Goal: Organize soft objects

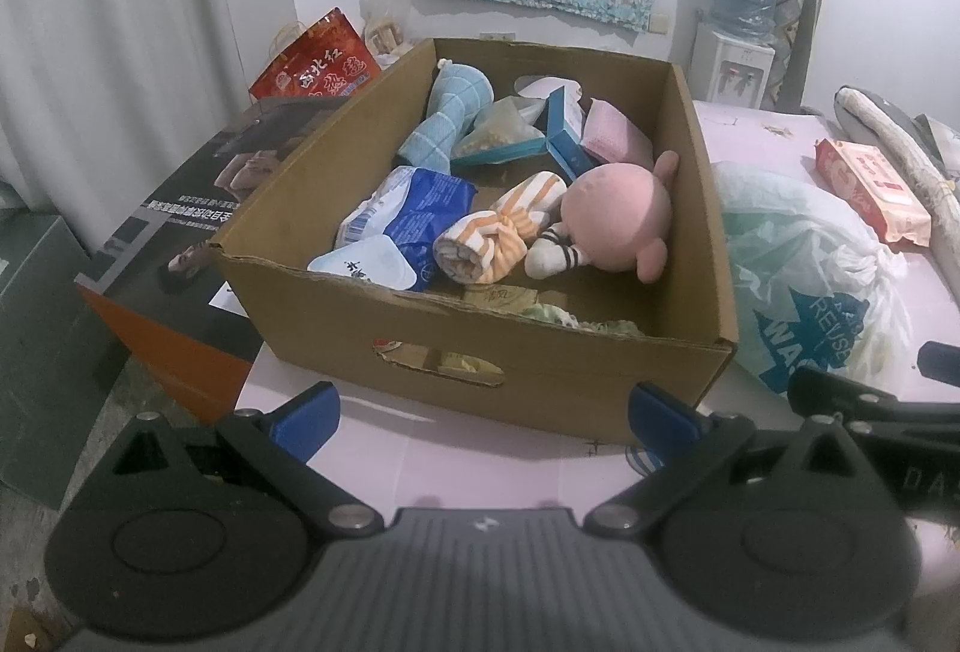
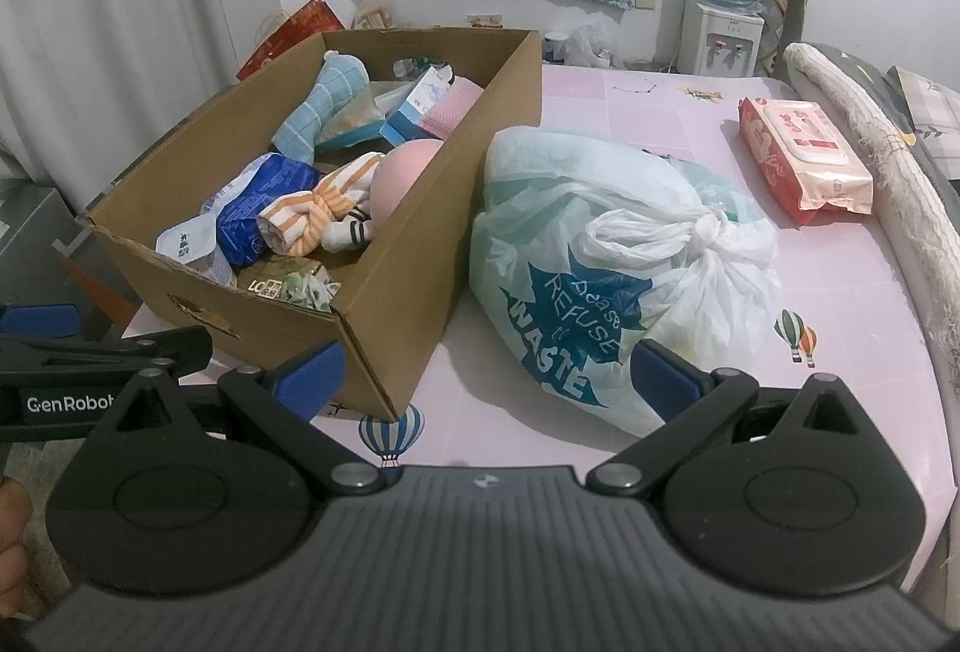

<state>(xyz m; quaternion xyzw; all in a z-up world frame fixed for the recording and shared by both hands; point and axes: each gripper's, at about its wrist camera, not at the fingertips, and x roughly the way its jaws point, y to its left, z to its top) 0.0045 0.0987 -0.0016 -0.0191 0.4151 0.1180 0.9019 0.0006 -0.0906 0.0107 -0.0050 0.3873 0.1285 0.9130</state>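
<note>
Box (image 1: pixel 480 352) part-filled; my left gripper (image 1: pixel 480 415) and right gripper (image 2: pixel 489 376) spread, empty. Next, I judge: grasp tied bag (image 2: pixel 612 262).

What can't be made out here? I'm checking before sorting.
- Bag contents: both views, knotted plastic hides them.
- Box floor near the front: left view, front wall hides it.
- Doll: right view, side wall cuts off most of it.

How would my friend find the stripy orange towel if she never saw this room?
Look in the cardboard box on the pink bed cover. The rolled towel lies near the front, between a blue packet and a pink plush doll. Only it has orange and white stripes.
</note>
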